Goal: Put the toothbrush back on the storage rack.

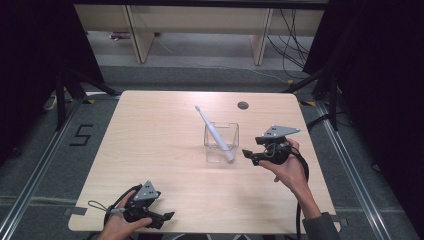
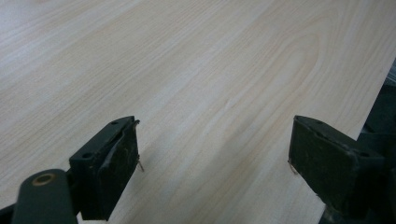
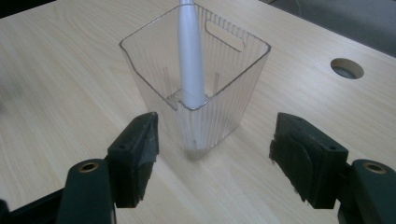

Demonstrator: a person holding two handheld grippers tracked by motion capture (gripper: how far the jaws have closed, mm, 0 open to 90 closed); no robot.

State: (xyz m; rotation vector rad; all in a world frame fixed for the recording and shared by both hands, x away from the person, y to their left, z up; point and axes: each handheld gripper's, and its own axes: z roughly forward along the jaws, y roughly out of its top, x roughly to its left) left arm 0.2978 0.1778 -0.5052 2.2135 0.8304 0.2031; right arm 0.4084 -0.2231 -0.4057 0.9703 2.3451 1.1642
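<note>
- Both tongs stand with jaws spread and nothing between their pads.
- Right gripper (image 1: 250,154) sits just beside the clear plastic holder (image 1: 221,142), on that hand's side of it, with its jaws aimed at the holder. In the right gripper view the ribbed holder (image 3: 196,88) stands straight ahead of the jaws, a little beyond their tips, with bare wood between it and either pad.
- Standing in the holder is a white electric toothbrush (image 1: 215,134). Its thick handle end rests at the bottom, and it leans against the rim on the side away from the right gripper's approach, with its brush head poking well above the rim. Seen from the right gripper, the handle (image 3: 191,60) rises up the middle of the holder.
- Left gripper (image 1: 167,216) rests near the table's (image 1: 150,145) near edge, well apart from holder and toothbrush. In its own view there is plain wood grain (image 2: 196,84) ahead of its jaws.
- As a judgement, the main placing looks done: the toothbrush is already inside the holder and neither gripper touches it.
- What may be left is small. The right hand could draw clear, or it could close on the holder to shift it; which one is meant cannot be told from this.
</note>
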